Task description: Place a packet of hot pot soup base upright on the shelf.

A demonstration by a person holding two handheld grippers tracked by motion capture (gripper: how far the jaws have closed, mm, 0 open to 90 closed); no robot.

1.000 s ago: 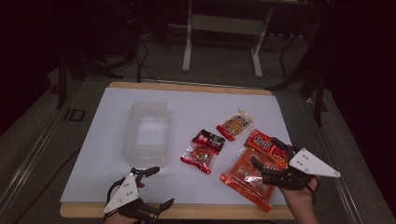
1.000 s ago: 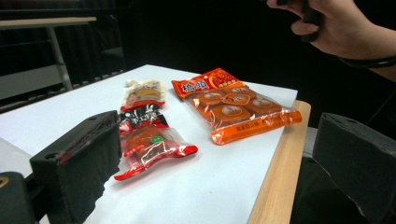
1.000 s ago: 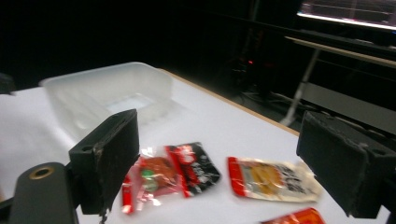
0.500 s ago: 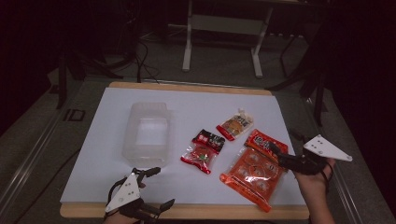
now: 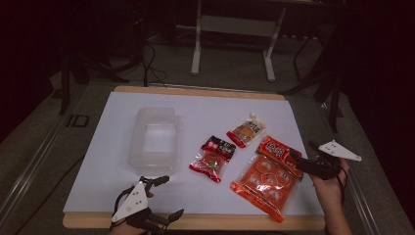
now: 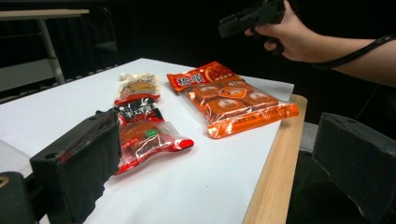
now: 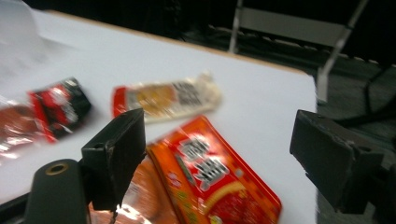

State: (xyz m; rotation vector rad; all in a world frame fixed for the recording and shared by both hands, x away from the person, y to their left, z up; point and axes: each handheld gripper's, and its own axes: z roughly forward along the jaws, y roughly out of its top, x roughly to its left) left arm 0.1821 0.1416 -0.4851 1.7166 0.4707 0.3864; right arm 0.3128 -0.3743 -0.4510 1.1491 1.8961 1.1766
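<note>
Likely approach step: right gripper (image 5: 299, 161), jaws apart, poised beside large orange crinkly snack pack (image 5: 266, 177) at desk's (image 5: 122, 122) four o'clock, needing descent and closing; left gripper (image 5: 161, 196) idle, jaws apart.

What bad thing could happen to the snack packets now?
The big orange packet lies with its near corner at the table's front edge; a clumsy nudge from the open right gripper beside it might push it off. Its smooth wrapper could also slip from the jaws. The clear tub looks light, so the open left gripper could knock it aside.
</note>
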